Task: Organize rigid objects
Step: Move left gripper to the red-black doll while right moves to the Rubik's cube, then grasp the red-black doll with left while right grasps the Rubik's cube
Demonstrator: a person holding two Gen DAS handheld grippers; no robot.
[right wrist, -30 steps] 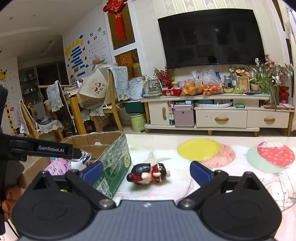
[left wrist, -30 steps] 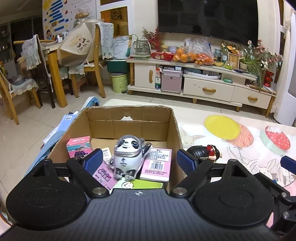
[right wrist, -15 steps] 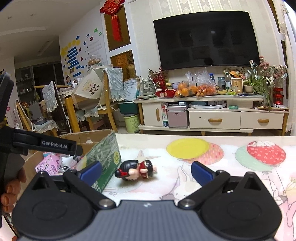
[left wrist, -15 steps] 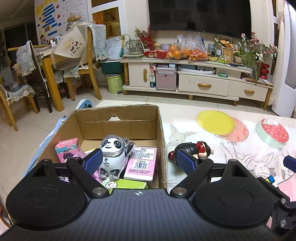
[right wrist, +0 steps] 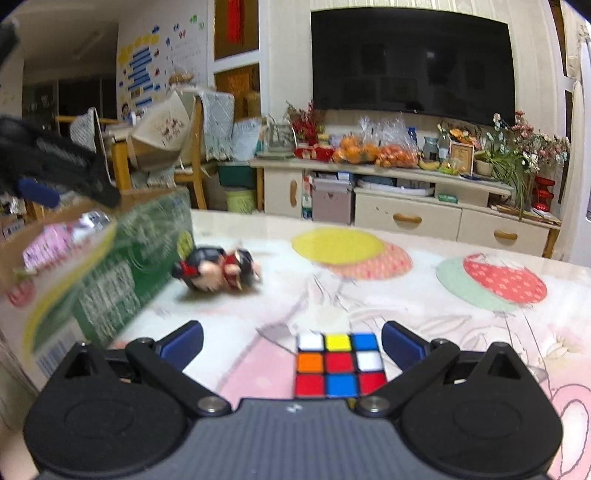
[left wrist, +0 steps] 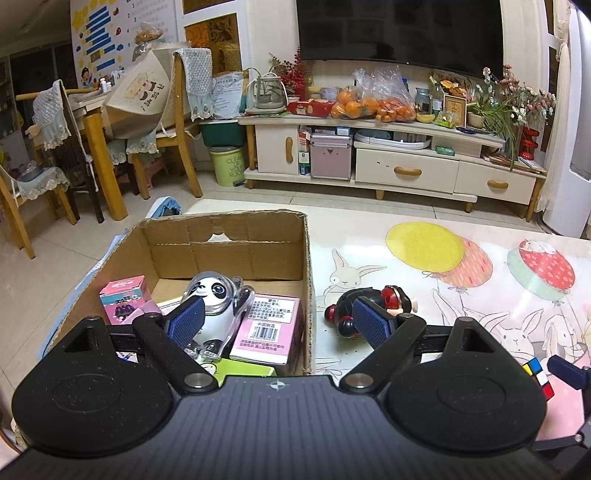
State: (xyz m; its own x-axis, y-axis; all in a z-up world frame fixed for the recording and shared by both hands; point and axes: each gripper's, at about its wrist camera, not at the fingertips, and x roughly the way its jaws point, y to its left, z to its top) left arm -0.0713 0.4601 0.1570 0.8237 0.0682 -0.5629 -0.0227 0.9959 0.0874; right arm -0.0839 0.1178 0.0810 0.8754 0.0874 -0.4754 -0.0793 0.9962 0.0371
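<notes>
The room is lit by warm indoor light from above, and it looks a bit yellow. The left wrist picture is sharp and clear. The table top [left wrist: 461, 280] is shiny and shows soft white glare. The big TV [left wrist: 399, 29] is dark with a faint shine. The back corner on the left is dim. The right wrist picture is blurry, most of all on the left side, where the cardboard box [right wrist: 122, 266] looks smeared. The cube [right wrist: 338, 365] is sharper. Both pictures bend at the edges, and the corners go black.
</notes>
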